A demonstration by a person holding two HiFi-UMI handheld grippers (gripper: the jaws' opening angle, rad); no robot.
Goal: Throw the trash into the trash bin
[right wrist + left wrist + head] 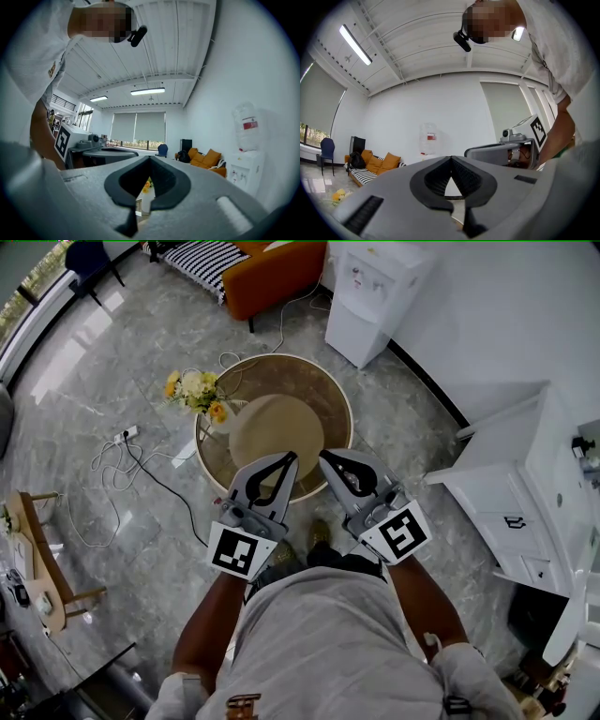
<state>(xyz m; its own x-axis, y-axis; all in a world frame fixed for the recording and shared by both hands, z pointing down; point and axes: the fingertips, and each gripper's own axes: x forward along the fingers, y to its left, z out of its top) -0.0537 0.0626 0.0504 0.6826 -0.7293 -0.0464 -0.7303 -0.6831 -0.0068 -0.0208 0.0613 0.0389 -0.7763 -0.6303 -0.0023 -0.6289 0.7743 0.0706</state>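
In the head view I hold both grippers level in front of my body, above the near edge of a round glass table [339,397]. My left gripper [292,457] has its jaws shut tip to tip with nothing between them. My right gripper [323,457] is likewise shut and empty. The two tips sit close together, a small gap apart. The left gripper view shows its shut jaws [451,158] and the right gripper [501,151] beside it. The right gripper view shows its shut jaws [150,158] and the left gripper [101,152]. I see no trash and no bin in any view.
A wooden disc [277,427] and a vase of yellow flowers [195,390] stand on the table. A water dispenser [375,296] and an orange sofa [272,273] are beyond it. A white cabinet [525,484] stands at right. A power strip with cables [127,435] lies on the floor at left.
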